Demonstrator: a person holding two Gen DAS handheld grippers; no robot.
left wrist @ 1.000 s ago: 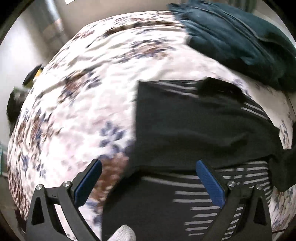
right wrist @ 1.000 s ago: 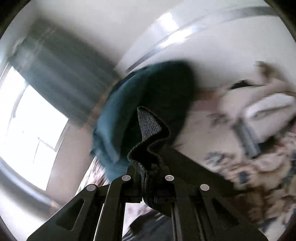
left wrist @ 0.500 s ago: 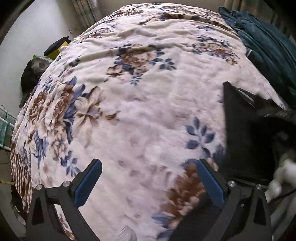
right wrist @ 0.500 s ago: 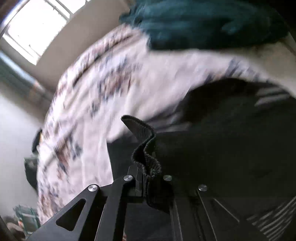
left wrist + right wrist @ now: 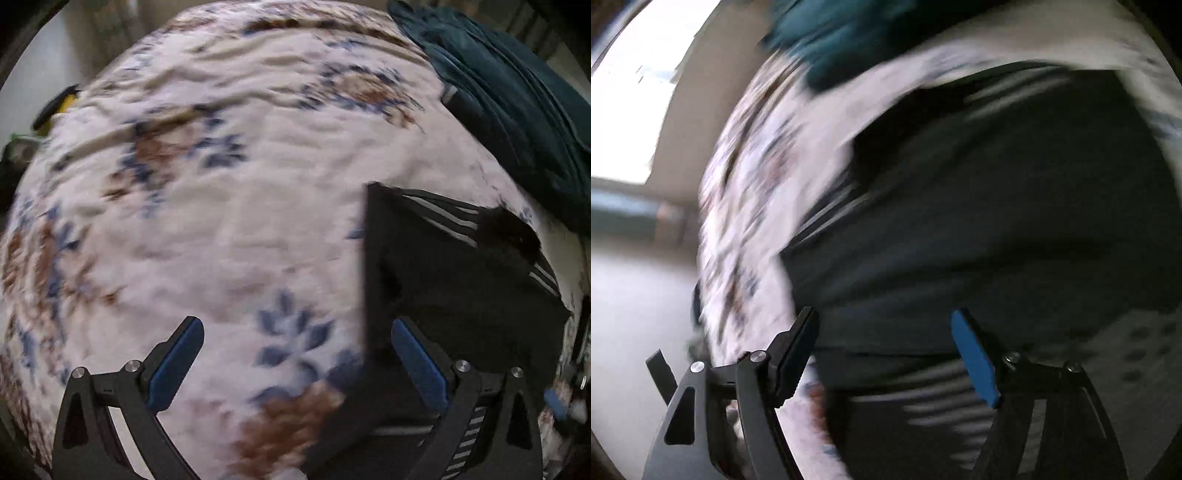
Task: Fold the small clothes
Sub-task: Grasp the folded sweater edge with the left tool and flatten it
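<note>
A: What is the bed cover (image 5: 229, 229) made of?

B: Soft, fleecy cloth, matt, with a lightly rumpled nap and a printed flower pattern.

A: And the garment (image 5: 461, 295)?

B: Black cloth, matt and smooth, with thin pale woven stripes. Beyond it lies a teal blanket (image 5: 517, 110), thick plush cloth with ridged folds.

A: The grippers?

B: The left gripper (image 5: 295, 354) has matt black plastic arms, shiny metal screw heads, and blue pads (image 5: 417, 362) with a smooth, faintly glossy face. The right gripper (image 5: 882, 354) looks the same, though blurred.
</note>
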